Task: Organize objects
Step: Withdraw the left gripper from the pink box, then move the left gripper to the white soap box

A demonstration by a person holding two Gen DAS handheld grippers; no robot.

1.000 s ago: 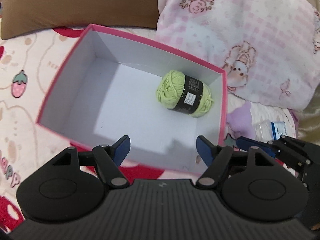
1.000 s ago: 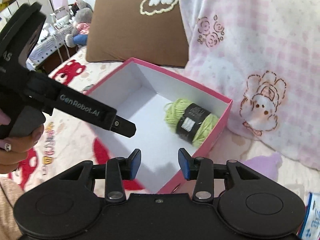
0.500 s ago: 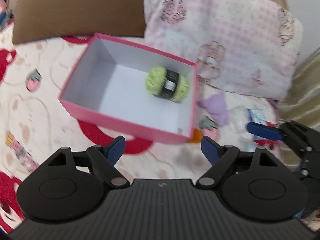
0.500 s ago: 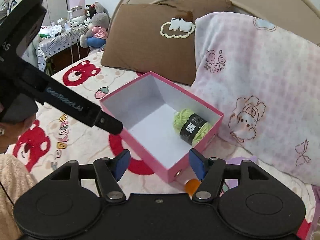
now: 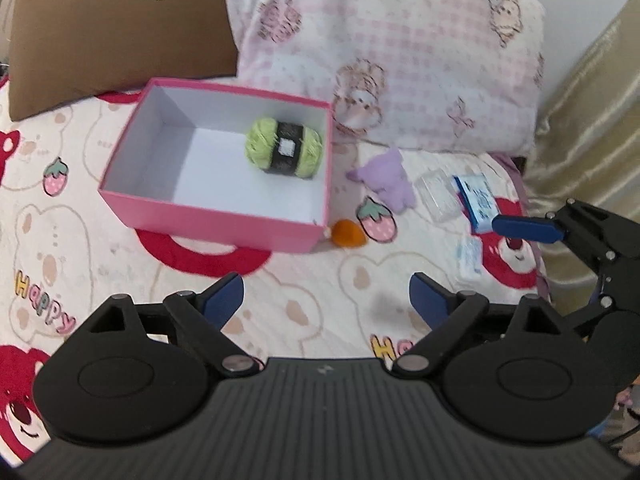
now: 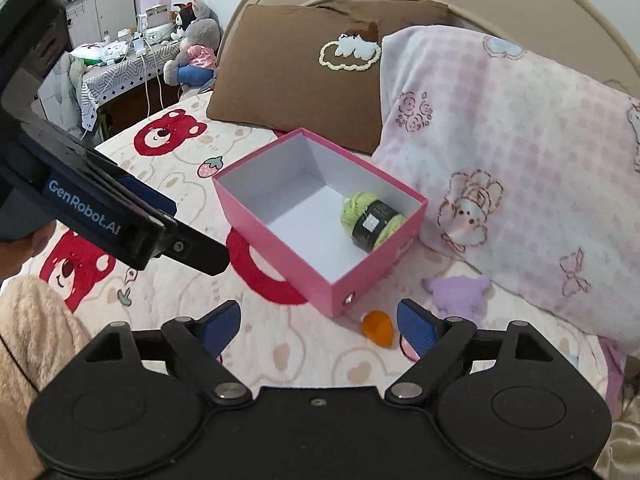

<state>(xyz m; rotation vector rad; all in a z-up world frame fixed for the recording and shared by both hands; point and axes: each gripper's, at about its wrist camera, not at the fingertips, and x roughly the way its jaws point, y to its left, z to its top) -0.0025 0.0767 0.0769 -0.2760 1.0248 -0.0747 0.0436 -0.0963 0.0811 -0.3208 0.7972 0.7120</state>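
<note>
Left wrist view, yarn ball (image 5: 285, 149) in pink box (image 5: 208, 216), beyond empty, opening left hand-held gripper (image 5: 326, 294)

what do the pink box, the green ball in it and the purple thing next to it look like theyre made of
Pink box: looks like matte cardboard, with thin stiff walls and a white inside.
Green ball: yarn, wound strands showing, with a dark paper-like band around its middle.
Purple thing: seems soft plush or fleece, with a fuzzy outline; blur leaves it open.

Yarn ball (image 5: 285, 149) in box (image 5: 208, 219); toy (image 5: 385, 181) right; pillows (image 5: 384, 48) behind.
</note>
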